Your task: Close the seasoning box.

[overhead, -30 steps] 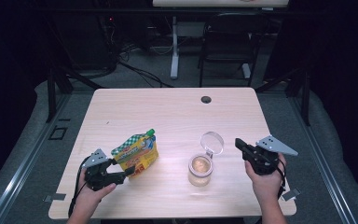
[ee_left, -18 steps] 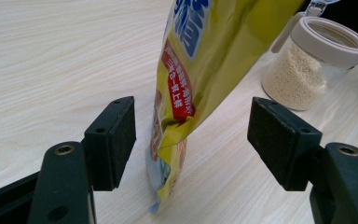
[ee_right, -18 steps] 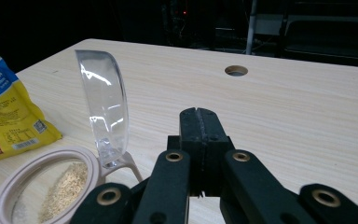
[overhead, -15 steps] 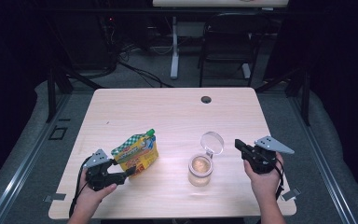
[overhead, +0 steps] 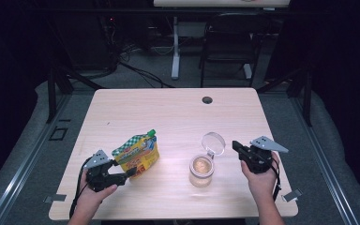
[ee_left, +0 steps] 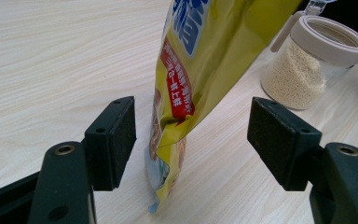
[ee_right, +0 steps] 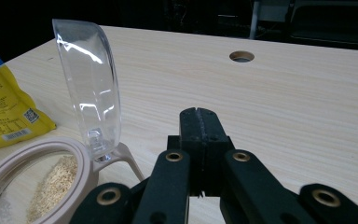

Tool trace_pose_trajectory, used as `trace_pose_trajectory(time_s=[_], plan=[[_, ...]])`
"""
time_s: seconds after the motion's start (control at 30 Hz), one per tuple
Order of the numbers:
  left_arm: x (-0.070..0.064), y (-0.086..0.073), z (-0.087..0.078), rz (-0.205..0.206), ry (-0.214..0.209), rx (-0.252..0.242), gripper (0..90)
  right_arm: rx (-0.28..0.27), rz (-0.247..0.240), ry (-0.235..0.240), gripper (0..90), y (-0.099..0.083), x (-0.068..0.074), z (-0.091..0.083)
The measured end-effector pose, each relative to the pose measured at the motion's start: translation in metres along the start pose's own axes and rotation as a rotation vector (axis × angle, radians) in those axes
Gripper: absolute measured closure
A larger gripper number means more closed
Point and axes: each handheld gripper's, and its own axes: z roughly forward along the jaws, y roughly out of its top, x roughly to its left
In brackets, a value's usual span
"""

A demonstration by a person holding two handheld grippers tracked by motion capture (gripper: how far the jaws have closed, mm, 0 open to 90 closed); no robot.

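A yellow snack pouch (overhead: 138, 152) with a green checked top stands on the table's front left. My left gripper (overhead: 123, 174) is open, and the pouch's lower corner (ee_left: 186, 98) sits between its pads (ee_left: 116, 135) without either pad pressing it. A glass jar (overhead: 201, 169) of pale grain (ee_left: 298, 70) stands at the front centre, with its clear hinged lid (overhead: 213, 143) flipped up. To the jar's right, my right gripper (overhead: 237, 146) is shut on nothing. In its own view the right gripper (ee_right: 199, 119) points past the lid (ee_right: 88, 88) and the jar's rim (ee_right: 81, 156).
The light wooden table (overhead: 168, 112) has a round cable hole (overhead: 207, 100) near its far edge. A dark chair (overhead: 229, 42) and desk legs stand beyond the table. Metal rails run along the floor on both sides.
My right gripper has edged a little left, toward the jar. The left gripper and the pouch have stayed in place.
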Motion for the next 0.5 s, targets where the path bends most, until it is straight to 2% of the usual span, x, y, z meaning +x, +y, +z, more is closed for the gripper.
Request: trace_pose_trajectory(time_s=[0.3, 0.5], plan=[[-0.0002, -0.0001, -0.0002, 0.004, -0.002, 0.002, 33.2, 0.007, -0.006, -0.001, 90.0, -0.0001, 0.0024, 0.0026], [0.0008, 0.0003, -0.0019, 0.006, 0.002, 0.003, 33.2, 0.008, -0.007, 0.017, 90.0, 0.0007, 0.0059, 0.0038]])
